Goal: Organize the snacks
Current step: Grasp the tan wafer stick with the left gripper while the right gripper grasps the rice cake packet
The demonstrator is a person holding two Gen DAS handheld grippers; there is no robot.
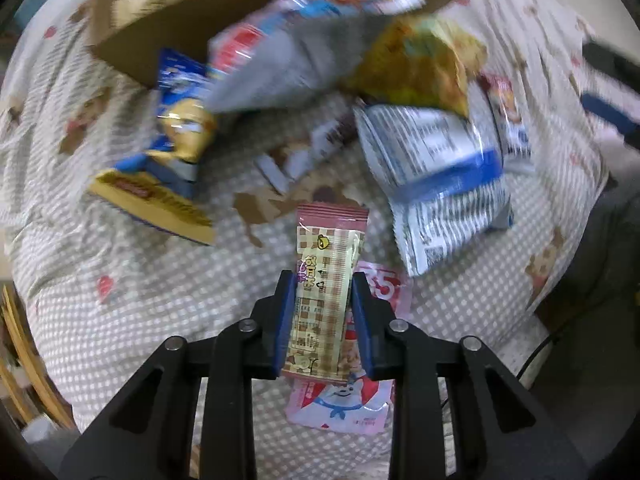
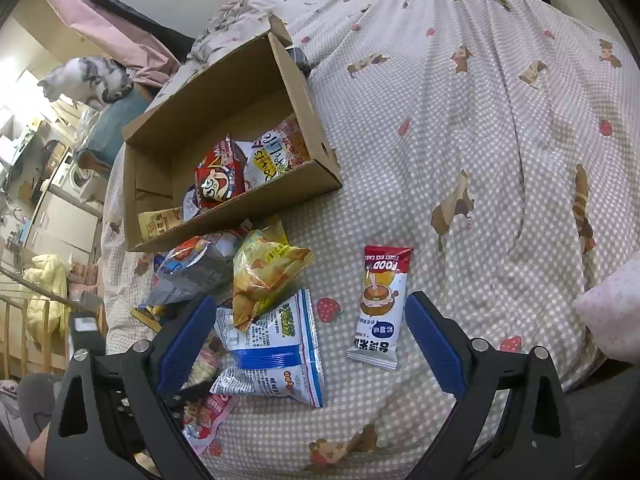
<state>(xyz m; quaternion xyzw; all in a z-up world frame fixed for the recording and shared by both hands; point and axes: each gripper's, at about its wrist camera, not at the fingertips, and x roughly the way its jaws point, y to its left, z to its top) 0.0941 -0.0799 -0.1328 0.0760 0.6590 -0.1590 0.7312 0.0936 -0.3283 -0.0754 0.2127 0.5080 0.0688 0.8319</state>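
Note:
My left gripper [image 1: 323, 280] points down at the bed and is shut on a narrow beige-and-pink checked snack packet [image 1: 328, 248], its blue pads pressing both long sides. Under it lies a pink pouch [image 1: 340, 404]. Ahead are a blue-and-white bag [image 1: 436, 168], a yellow chip bag [image 1: 420, 64], a grey bag [image 1: 280, 64] and a blue-and-yellow packet [image 1: 176, 128], all blurred. My right gripper [image 2: 312, 300] hangs open over the blue-and-white bag [image 2: 276, 344], with a red-and-white rice cake packet [image 2: 380, 304] just inside its right finger. The cardboard box [image 2: 224, 92] holds several snacks.
Everything rests on a checked bedspread [image 2: 480, 120] with deep folds at the right. A cat [image 2: 88, 78] sits beyond the box at the far left. A pink cushion [image 2: 612, 312] is at the right edge. The bed drops off toward furniture on the left.

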